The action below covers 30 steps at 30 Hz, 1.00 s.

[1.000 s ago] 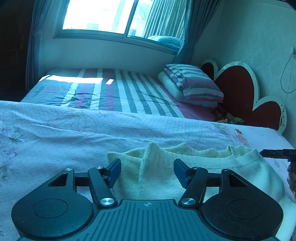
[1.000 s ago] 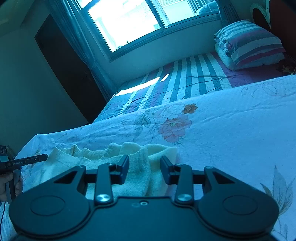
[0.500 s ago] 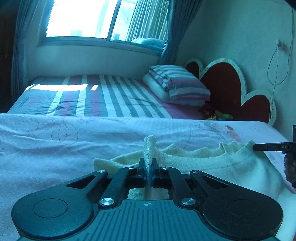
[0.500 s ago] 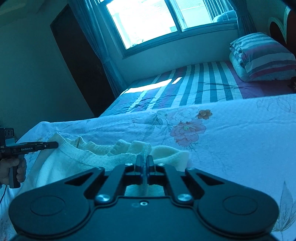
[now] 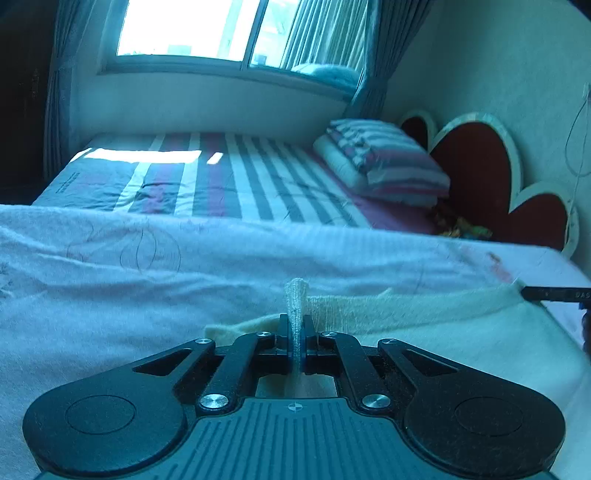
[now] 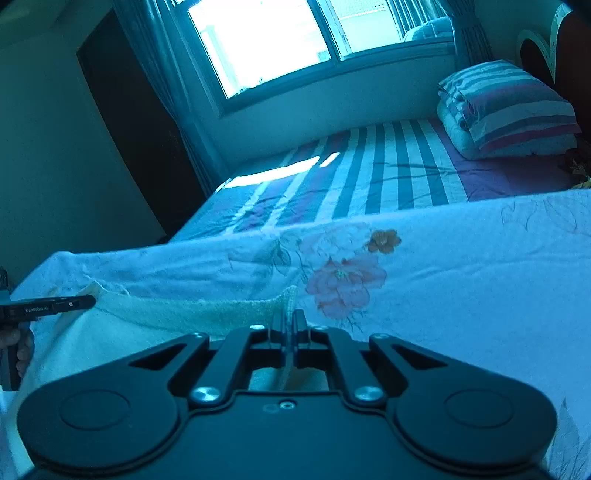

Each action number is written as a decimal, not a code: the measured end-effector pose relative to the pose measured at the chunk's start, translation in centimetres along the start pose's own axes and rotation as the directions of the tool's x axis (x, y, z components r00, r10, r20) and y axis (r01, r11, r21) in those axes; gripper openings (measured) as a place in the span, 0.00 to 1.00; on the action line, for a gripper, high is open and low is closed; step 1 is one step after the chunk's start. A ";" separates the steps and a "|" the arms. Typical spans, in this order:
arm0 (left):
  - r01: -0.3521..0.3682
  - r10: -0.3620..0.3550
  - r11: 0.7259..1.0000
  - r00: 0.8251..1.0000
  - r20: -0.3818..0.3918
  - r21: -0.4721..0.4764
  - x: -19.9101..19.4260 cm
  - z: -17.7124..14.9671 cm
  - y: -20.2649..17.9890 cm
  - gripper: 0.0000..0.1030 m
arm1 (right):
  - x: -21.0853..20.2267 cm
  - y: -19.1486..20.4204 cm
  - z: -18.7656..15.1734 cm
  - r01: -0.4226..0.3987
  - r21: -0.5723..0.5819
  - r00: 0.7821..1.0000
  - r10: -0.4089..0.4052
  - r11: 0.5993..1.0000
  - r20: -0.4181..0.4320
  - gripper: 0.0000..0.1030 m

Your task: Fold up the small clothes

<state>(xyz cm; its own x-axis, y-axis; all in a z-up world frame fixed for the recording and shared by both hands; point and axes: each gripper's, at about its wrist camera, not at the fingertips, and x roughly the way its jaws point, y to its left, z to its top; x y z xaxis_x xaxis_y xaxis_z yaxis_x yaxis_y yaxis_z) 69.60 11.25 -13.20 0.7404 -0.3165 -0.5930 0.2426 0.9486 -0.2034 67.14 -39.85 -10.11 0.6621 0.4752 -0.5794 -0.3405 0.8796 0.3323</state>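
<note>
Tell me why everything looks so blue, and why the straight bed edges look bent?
Left wrist view: a strong blue-green cast, the window blown out white, a sun patch on the striped bedspread, slight motion blur. Right wrist view: the same cast and a glaring window; the fisheye lens bows the floral sheet edge, and the dark door is lost in shadow.

I count two tools, the left tool (image 5: 296, 338) and the right tool (image 6: 289, 328), one pale knit garment (image 5: 424, 325), one floral sheet (image 5: 110, 288), one striped bed (image 5: 229, 181), two stacked pillows (image 5: 384, 162) and one window (image 5: 221, 29).
</note>
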 end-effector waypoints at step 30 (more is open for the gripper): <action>-0.216 0.215 0.972 0.976 0.022 0.096 -6.6 -4.0 -3.9 0.88 | -3.7 5.3 -3.0 0.189 -0.066 0.981 -0.192 0.980 -0.034 0.14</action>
<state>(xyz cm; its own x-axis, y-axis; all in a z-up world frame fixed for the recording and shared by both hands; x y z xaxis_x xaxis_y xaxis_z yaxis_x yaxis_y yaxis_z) 61.25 9.57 -11.63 0.7888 -0.1049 -0.6056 0.1358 0.9907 0.0053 60.88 -36.85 -8.48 0.6920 0.2982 -0.6574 -0.2525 0.9532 0.1666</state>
